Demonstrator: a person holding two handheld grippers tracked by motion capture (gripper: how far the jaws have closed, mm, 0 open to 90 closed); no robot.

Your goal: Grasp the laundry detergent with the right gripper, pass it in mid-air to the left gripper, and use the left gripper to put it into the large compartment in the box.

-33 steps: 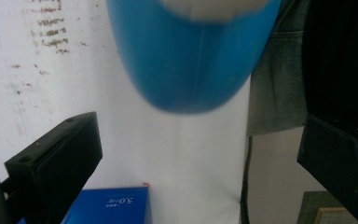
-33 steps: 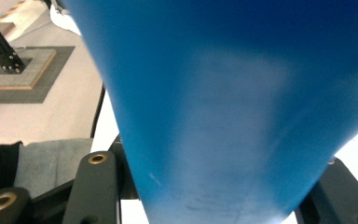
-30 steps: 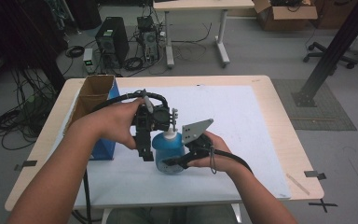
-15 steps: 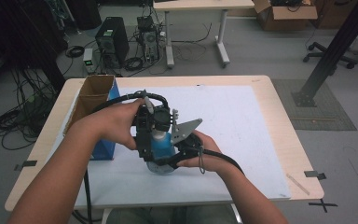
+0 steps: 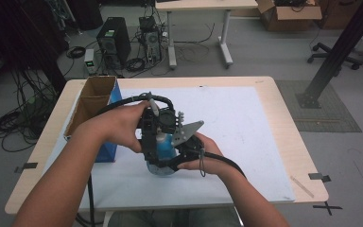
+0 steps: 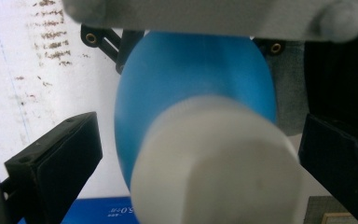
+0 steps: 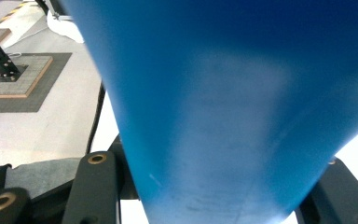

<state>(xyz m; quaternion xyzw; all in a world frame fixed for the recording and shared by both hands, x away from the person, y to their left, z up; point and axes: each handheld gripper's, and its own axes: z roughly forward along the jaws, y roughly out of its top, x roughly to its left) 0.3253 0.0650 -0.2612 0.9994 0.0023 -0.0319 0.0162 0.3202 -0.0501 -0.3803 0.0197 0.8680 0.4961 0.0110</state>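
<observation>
A blue bottle (image 5: 164,145) with a white cap (image 6: 214,163) is held just above the white mat at the table's middle. My right gripper (image 5: 174,160) is shut on the bottle's body (image 7: 233,102), and its black jaws press on both sides of it (image 7: 219,191). My left gripper (image 5: 157,126) comes down from above over the bottle's top. In the left gripper view its jaws stand apart on either side of the cap (image 6: 200,135), with a gap showing at the left pad (image 6: 60,163). The bottle's blue shoulder (image 6: 191,70) lies behind the cap.
An open cardboard box (image 5: 92,99) stands at the table's left, with a blue box (image 5: 108,152) just in front of it. A white mat (image 5: 246,123) covers most of the tabletop. Computers and cables lie on the floor beyond the far edge.
The right hand has brought the bottle a little left and in under the left gripper, so the cap now lies between the left jaws. The left hand has kept still.
</observation>
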